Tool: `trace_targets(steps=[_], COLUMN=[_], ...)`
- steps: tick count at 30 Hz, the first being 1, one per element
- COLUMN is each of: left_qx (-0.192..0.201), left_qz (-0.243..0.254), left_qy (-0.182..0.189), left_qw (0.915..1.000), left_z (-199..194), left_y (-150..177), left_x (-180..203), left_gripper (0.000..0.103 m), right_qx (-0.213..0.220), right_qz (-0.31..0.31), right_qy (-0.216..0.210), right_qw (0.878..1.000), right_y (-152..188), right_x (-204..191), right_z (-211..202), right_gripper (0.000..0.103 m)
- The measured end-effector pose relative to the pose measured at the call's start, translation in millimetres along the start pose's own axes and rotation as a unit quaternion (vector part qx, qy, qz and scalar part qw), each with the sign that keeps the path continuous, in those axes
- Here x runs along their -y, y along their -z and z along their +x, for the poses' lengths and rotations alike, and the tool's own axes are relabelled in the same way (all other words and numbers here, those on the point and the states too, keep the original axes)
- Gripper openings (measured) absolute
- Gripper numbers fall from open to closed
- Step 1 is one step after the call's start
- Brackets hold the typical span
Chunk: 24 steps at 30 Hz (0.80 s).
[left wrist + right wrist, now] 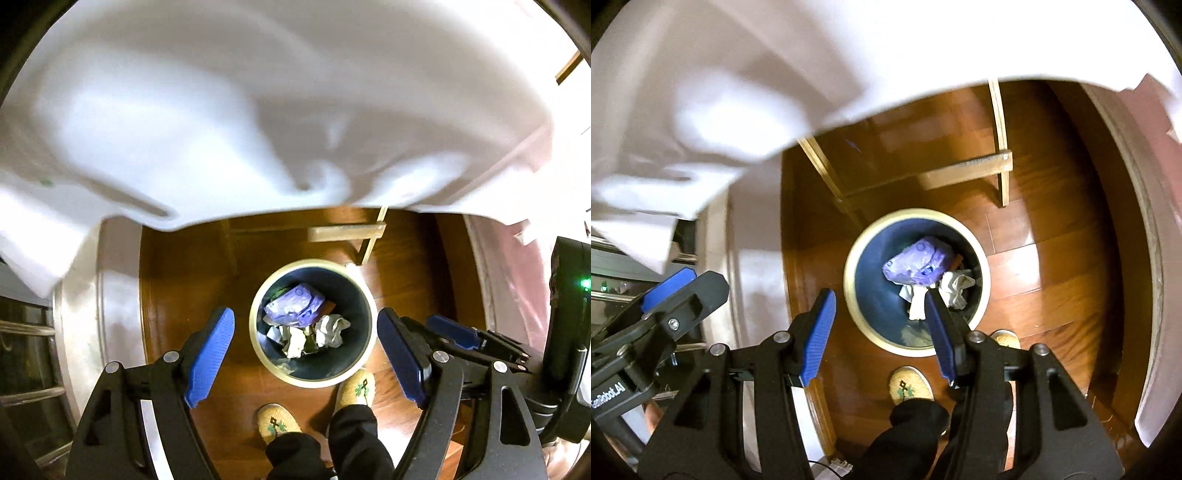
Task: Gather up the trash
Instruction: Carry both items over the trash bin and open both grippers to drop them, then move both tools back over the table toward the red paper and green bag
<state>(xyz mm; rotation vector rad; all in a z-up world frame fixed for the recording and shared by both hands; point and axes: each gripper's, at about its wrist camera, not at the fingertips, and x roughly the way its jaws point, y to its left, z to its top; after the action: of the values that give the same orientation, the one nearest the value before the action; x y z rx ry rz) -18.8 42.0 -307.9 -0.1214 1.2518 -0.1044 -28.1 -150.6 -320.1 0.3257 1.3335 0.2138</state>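
1. The left gripper (306,356) is held over the floor (192,280) with its fingers spread and nothing between them.
2. The right gripper (882,334) is likewise spread wide and holds nothing.
3. The bin (312,322) stands at twelve o'clock from both grippers, with a purple bag (295,305) and crumpled paper (330,329) seen inside.
4. A white cloth (236,110) is seen at twelve o'clock beyond the bin.
5. Two slippers (277,421) are seen at six o'clock of the bin.

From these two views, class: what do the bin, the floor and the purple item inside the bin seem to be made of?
Bin: probably plastic, smooth dark inside, cream rim.
Floor: varnished wood, with plank seams and glossy reflections.
Purple item: thin plastic film, likely a wrapper or bag, crinkled and shiny.
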Motion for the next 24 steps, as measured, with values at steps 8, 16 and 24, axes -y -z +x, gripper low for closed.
trace_targets(steps=[8,16,24], left_qx=[0.032,0.081,0.141], left_qz=[0.022,0.05,0.086], left_qy=[0.013,0.036,0.045], left_qw=[0.9992,0.9948,0.9853], left_z=[-88.8,-196.8,-299.0], left_y=[-17.6,-37.4,-55.2], left_x=[27.3,58.8,86.9], left_gripper=[0.081,0.081,0.081], right_qx=[0.034,0.082,0.154], right_qz=[0.024,0.018,-0.002], right_qy=[-0.012,-0.014,-0.006], right_qw=[0.999,0.996,0.988], right_y=[3.4,5.5,4.7], right_x=[-17.3,-36.9,-65.1], right_z=[-85.4,-194.2,-310.2], right_gripper=[0.047,0.047,0.047])
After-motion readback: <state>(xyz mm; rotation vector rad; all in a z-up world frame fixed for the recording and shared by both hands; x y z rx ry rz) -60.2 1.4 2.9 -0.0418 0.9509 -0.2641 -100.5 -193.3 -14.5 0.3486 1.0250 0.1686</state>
